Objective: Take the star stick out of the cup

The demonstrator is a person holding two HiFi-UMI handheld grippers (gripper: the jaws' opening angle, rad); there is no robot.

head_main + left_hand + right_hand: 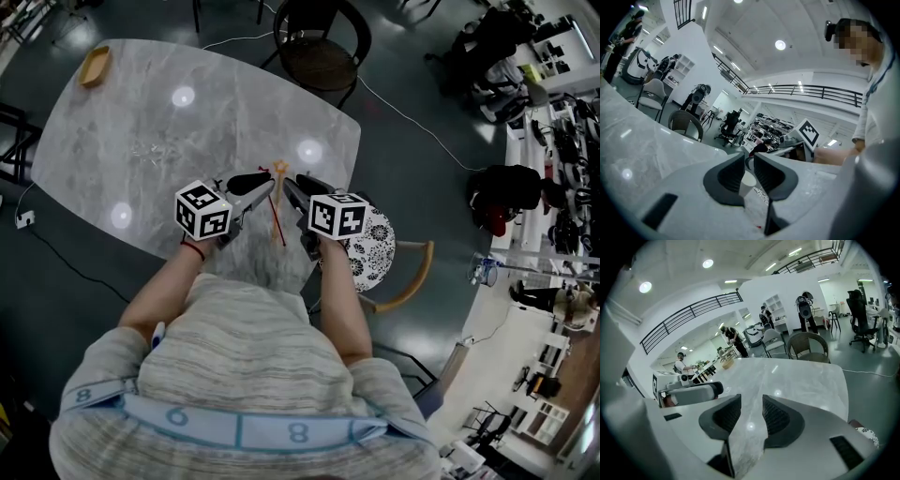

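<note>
In the head view the stick (276,214) lies flat on the grey marble bench (112,122), close to the near edge. Its star end points away from the person and its red shaft runs back between the two claws, so it looks to be already out of the cup, which cannot be picked out from this angle. The left claw (255,184) sits just to one side of the shaft and the right claw (292,190) just to the other; neither seems to touch it. The stick looks very light, thin and fairly stiff, with a small star head that would probably bend or snap off sooner than the shaft. Mid-shaft is therefore likely the safest place to take hold of it. Lying flat on a hard, smooth top, it would probably skid or roll under a pad before lifting. In the left gripper view the jaws stand close together with a white cup (748,182) between the ribbed pads. The cup fills the narrow gap and looks pinched there, its rim towards the tips. It seems a thin, light cup that a hard squeeze would crush. A red speck low in that view may be the shaft's end, but it is too small to be sure. In the right gripper view the jaws are spread wide, with only bare marble showing between the pads, so the right claw holds nothing.
</note>
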